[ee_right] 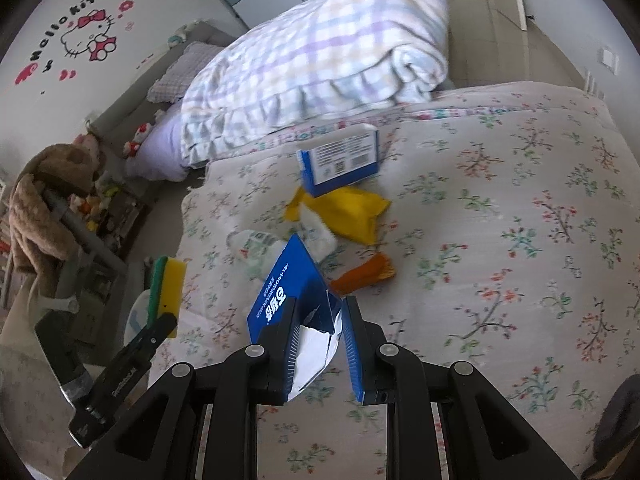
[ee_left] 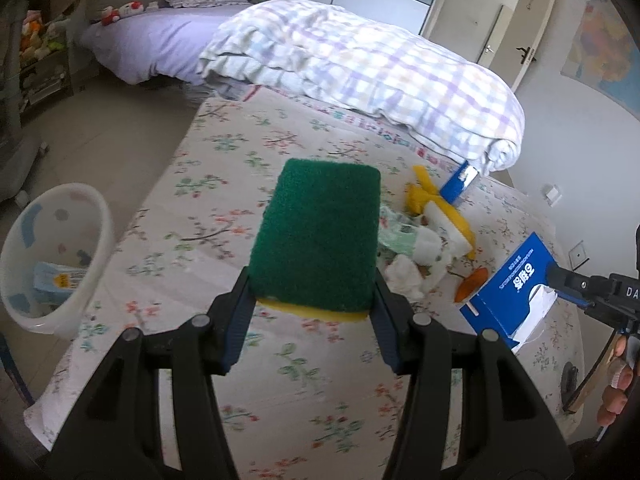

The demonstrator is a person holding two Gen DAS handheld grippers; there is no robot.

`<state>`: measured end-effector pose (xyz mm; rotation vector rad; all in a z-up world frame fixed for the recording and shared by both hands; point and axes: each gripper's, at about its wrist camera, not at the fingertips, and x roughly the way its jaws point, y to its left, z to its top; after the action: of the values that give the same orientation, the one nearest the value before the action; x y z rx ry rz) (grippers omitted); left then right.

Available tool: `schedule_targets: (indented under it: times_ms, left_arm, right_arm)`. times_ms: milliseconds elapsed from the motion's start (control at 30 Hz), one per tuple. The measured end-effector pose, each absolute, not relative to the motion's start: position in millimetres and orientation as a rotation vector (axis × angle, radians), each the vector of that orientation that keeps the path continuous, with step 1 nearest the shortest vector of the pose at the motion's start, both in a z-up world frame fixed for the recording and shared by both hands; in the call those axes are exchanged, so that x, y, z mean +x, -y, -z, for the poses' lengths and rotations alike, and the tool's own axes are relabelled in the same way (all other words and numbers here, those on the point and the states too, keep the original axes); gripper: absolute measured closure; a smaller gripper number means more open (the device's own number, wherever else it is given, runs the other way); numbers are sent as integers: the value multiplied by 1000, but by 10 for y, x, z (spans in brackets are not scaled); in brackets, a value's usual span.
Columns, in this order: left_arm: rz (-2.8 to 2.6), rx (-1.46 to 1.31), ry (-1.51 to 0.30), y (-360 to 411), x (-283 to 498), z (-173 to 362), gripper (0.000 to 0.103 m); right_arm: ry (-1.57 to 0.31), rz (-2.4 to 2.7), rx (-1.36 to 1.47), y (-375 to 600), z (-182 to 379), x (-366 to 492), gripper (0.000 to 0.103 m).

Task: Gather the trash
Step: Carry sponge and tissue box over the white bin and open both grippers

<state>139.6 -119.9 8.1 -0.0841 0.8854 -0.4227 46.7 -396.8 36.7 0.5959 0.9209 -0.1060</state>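
1. The left gripper (ee_left: pixel 314 300) is clenched on a sponge (ee_left: pixel 316 232), green scouring face up and yellow foam beneath, one finger on each long side; the sponge is lifted clear of the floral quilt (ee_left: pixel 224 184)
2. The right gripper (ee_right: pixel 322 344) grasps a torn blue carton (ee_right: pixel 286 288) by its ripped-open end, white inner lining showing between the fingers; the carton is raised off the quilt, and in the left wrist view it (ee_left: pixel 516 288) sits to the right of the sponge
3. Taking the sponge as landmark: the white bin (ee_left: pixel 56 256) stands on the floor well to its left and lower, beside the bed edge, with a pale blue packet (ee_left: pixel 56 280) lying inside
4. Just right of the sponge on the quilt lies the trash pile: crumpled white tissue (ee_left: pixel 406 276), a green-and-white wrapper (ee_left: pixel 396 232), a yellow wrapper (ee_left: pixel 424 192), and an orange scrap (ee_left: pixel 472 284) further right
5. Beyond the pile, farther from the sponge, a second blue box (ee_left: pixel 460 182) rests against the rolled checked duvet (ee_left: pixel 360 76)
6. In the right wrist view that blue box (ee_right: pixel 340 160) overlaps the top of the yellow wrapper (ee_right: pixel 352 212), and the orange scrap (ee_right: pixel 364 272) lies near the carton's far end
7. Far behind the sponge, a purple sheet and plush toys, too small to detail
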Motion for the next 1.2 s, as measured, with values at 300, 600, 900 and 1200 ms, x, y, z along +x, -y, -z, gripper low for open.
schedule_targets:
  times_ms: [300,600,900,1200]
  left_arm:
    - [361,-105,-886,745,1417,-62,47]
    - [258,-148,-890,147,1467,-4,47]
    - [133,-198,-897,-456,1519,99,47]
    - [32,-306,-935,-917,1720,308,17]
  right_arm:
    - [-939,56,570,3630,-349,629,81]
    - [-964,10,539,3267,-311,826,81]
    - [-984,-49,524,2859,-283,1056,81]
    - [-995,-139,552,2421,-226,1242,81]
